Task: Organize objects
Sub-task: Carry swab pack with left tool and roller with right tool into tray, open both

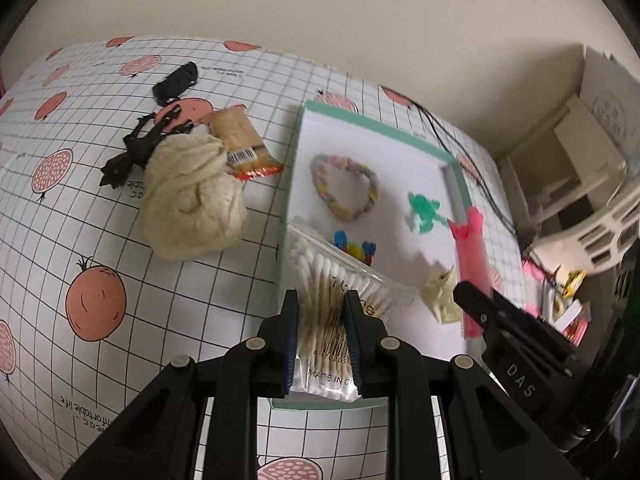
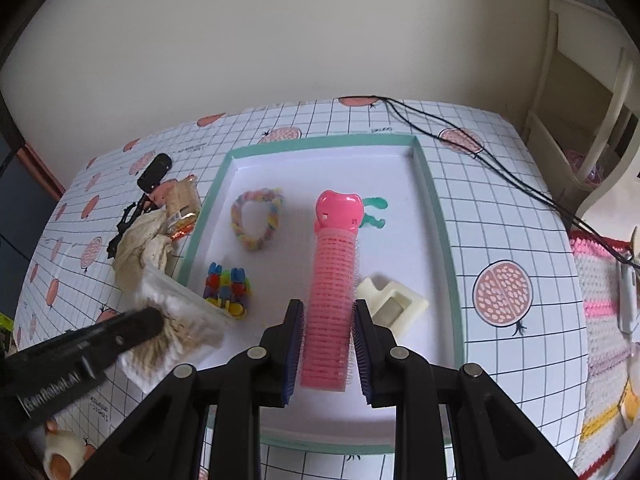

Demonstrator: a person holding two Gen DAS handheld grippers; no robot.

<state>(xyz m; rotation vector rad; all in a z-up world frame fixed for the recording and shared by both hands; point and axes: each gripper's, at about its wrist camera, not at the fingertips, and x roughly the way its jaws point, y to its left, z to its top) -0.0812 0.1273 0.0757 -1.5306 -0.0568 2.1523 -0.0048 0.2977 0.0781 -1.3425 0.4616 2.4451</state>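
My left gripper (image 1: pixel 321 300) is shut on a clear bag of cotton swabs (image 1: pixel 340 280), held over the near left edge of the green-rimmed white tray (image 1: pixel 298 152). My right gripper (image 2: pixel 328 308) is shut on a pink hair roller (image 2: pixel 334 280) above the tray (image 2: pixel 440 220). Inside the tray lie a pastel braided bracelet (image 2: pixel 256 216), a green toy figure (image 2: pixel 374 212), colourful small clips (image 2: pixel 228 288) and a cream plastic piece (image 2: pixel 394 304). In the right wrist view the left gripper (image 2: pixel 152 322) holds the cotton swab bag (image 2: pixel 176 320) at the tray's left side.
Left of the tray on the grid tablecloth sit a cream knotted cloth (image 1: pixel 192 196), a snack packet (image 1: pixel 244 144), a black hair claw (image 1: pixel 136 148) and a black clip (image 1: pixel 176 82). Black cords (image 2: pixel 480 152) cross the table's far right. Shelving (image 2: pixel 588 92) stands right.
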